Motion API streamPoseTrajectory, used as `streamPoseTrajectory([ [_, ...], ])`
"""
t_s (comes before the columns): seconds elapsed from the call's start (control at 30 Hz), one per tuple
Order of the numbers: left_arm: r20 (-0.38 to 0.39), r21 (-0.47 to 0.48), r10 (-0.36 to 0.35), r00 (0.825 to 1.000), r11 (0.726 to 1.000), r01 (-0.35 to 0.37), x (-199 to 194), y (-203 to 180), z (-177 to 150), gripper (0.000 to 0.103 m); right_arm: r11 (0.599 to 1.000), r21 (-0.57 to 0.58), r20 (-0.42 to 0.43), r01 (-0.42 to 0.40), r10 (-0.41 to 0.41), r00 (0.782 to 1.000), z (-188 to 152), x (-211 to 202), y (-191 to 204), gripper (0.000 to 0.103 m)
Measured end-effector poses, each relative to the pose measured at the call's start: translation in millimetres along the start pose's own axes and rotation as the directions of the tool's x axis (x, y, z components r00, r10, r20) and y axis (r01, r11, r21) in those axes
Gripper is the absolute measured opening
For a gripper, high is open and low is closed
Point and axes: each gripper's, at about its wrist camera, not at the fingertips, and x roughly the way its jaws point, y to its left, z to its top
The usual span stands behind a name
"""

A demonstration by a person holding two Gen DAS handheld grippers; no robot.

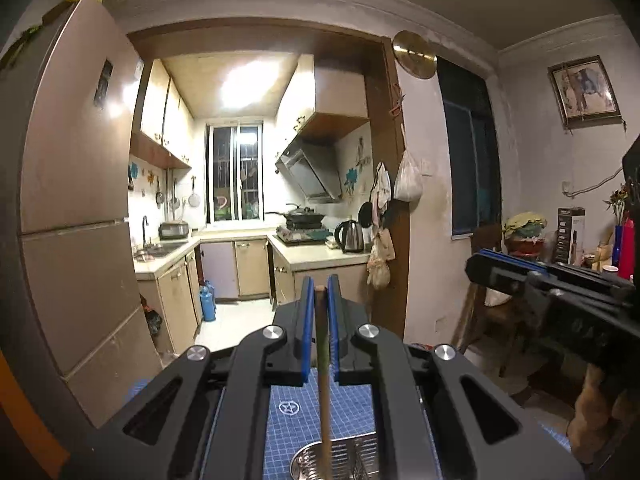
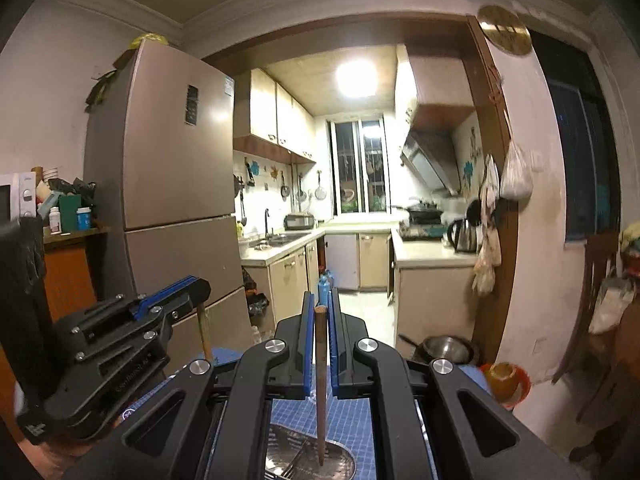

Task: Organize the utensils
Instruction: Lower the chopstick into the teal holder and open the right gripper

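My left gripper point(image 1: 321, 292) is shut on a light wooden chopstick point(image 1: 324, 396) that hangs down over a steel utensil holder point(image 1: 340, 456) on a blue grid mat point(image 1: 352, 404). My right gripper point(image 2: 319, 300) is shut on a dark brown chopstick point(image 2: 320, 392); its tip hangs over a steel dish point(image 2: 340, 460) that holds a fork point(image 2: 296, 460). The left gripper point(image 2: 176, 292) with its chopstick also shows at the left of the right wrist view. The right gripper point(image 1: 500, 260) shows at the right of the left wrist view.
A fridge point(image 2: 168, 184) stands to the left, ahead of the kitchen doorway. A steel pot point(image 2: 444, 350) and an orange bowl point(image 2: 506, 380) sit low at the right. A cluttered side table with a red bottle point(image 1: 626, 248) is far right.
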Motion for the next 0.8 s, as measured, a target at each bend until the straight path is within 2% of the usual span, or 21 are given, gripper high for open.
streamPoseTrajectory([
  [0.07,-0.004,-0.013,0.009,1.000,1.000,-0.009,6.9,5.1,-12.8,0.006,1.000,0.021,-0.006,0.007,-0.007,1.000,-12.0,5.4,-4.4,0.008],
  [0.2,0.024,-0.023,0.037,0.999,0.999,-0.037,6.0,14.9,-16.4,0.006,0.999,0.039,-0.026,0.017,-0.016,1.000,-28.3,12.9,-7.8,0.008],
  [0.37,0.140,-0.053,0.014,0.990,0.999,-0.007,-15.7,21.0,31.1,0.006,0.998,0.064,-0.007,0.000,0.000,1.000,-23.2,10.5,-11.7,0.008],
  [0.5,0.199,-0.046,0.013,0.980,0.999,-0.004,-16.7,17.5,45.1,0.006,0.998,0.064,-0.010,-0.001,0.002,1.000,-22.7,14.2,-9.3,0.008],
  [0.7,0.153,-0.028,0.016,0.988,1.000,-0.012,12.2,12.1,8.9,0.006,0.998,0.063,-0.047,0.018,-0.015,0.999,-39.9,27.5,-3.5,0.008],
  [0.8,0.126,-0.055,0.018,0.992,0.998,-0.012,21.9,17.7,-5.9,0.006,0.998,0.066,-0.051,0.017,-0.013,0.999,-43.5,29.3,-3.9,0.008],
])
